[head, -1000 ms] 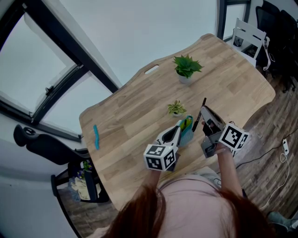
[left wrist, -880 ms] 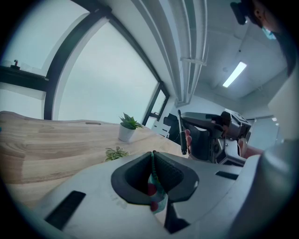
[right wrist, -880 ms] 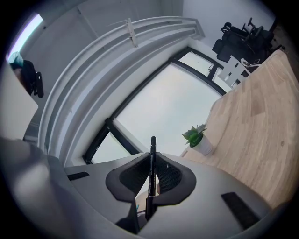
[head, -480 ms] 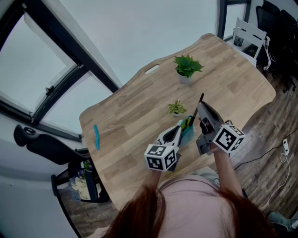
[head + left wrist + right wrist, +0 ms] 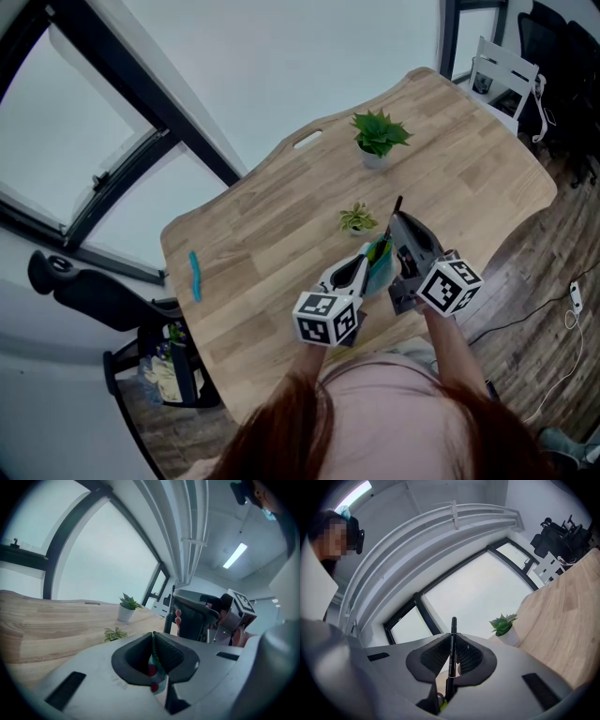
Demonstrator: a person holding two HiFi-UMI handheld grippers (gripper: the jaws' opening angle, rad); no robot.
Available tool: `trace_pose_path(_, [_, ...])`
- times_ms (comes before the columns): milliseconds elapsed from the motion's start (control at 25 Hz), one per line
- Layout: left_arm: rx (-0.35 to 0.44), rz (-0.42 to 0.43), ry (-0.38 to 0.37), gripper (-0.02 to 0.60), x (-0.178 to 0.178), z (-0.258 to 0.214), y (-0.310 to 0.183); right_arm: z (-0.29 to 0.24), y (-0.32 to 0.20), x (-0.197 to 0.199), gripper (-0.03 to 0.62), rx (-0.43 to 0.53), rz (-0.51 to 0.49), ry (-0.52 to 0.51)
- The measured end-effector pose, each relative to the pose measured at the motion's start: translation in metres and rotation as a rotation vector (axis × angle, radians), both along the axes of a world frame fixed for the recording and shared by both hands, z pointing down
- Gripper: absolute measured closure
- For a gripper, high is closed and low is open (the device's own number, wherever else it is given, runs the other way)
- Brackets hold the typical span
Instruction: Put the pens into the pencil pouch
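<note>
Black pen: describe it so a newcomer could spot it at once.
Start at the wooden table's near edge. The right tongs pinch the black pen, which sticks out past their tips. Unlike the green pen in the teal pouch beside it, it is dark and gripped.

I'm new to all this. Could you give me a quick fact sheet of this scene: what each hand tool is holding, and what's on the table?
Left side: left gripper, fingers shut on the edge of the teal pencil pouch
Right side: right gripper, fingers shut on a black pen, close beside the pouch
Surface: light wooden table
Plants: larger potted plant further back, smaller plant near the pouch
Other: slim teal object at the table's left edge; can't tell what it is
</note>
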State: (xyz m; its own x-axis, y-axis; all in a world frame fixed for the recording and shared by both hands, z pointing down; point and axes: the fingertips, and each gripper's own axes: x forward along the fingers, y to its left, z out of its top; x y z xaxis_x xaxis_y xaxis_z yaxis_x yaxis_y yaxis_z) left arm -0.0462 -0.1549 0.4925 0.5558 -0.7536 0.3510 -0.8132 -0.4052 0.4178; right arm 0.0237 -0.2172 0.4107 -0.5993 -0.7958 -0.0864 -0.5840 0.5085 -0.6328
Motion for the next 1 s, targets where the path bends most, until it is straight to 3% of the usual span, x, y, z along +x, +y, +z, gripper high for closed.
trace_pose_path(520, [-0.002,0.011,0.000,0.568,0.001,0.001,0.001,0.015,0.001,-0.013,0.562,0.042,-0.019,0.098])
trace_pose_path(1000, [-0.001,0.005,0.004,0.568,0.000,0.001,-0.002,0.039,0.012,-0.027,0.562,0.016,-0.088,0.209])
